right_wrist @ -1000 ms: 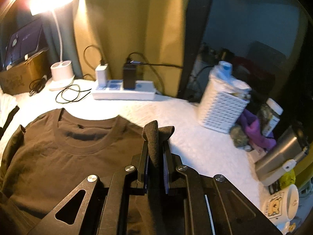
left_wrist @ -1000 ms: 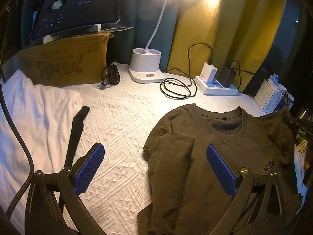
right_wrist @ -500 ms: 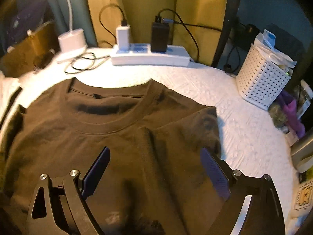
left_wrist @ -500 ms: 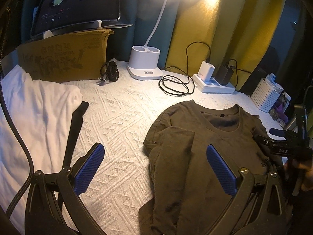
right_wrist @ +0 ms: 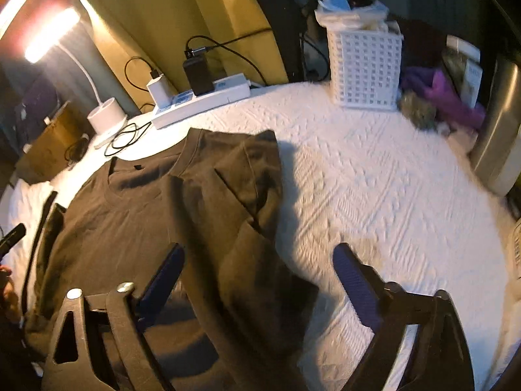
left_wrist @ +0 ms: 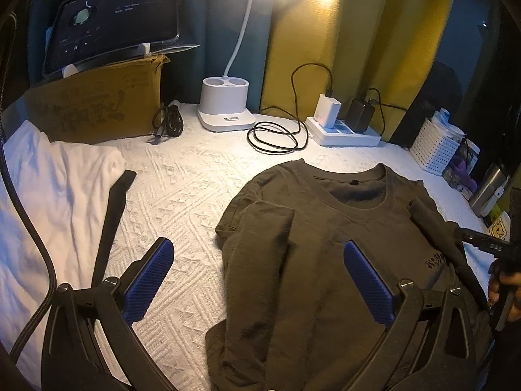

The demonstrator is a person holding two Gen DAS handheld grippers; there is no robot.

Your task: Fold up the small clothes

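Observation:
A dark olive T-shirt lies face up on the white bedspread, collar toward the lamp. Both sleeves are folded in over the chest. My left gripper hangs open above the shirt's left side, blue pads wide apart, holding nothing. My right gripper is over the shirt's right edge. Its jaws are closing, with the folded side of the shirt below and between them, and the pads press on nothing. In the left wrist view the right gripper shows at the far right with a hand behind it.
A white cloth lies at the left beside a black strap. At the back stand a cardboard box, a lamp base, a coiled cable and a power strip. A white basket and steel flask are right.
My right gripper let go of the right sleeve, opened wide, then moved right and down to the shirt's right edge. The sleeve now lies folded on the chest. The left gripper stayed put.

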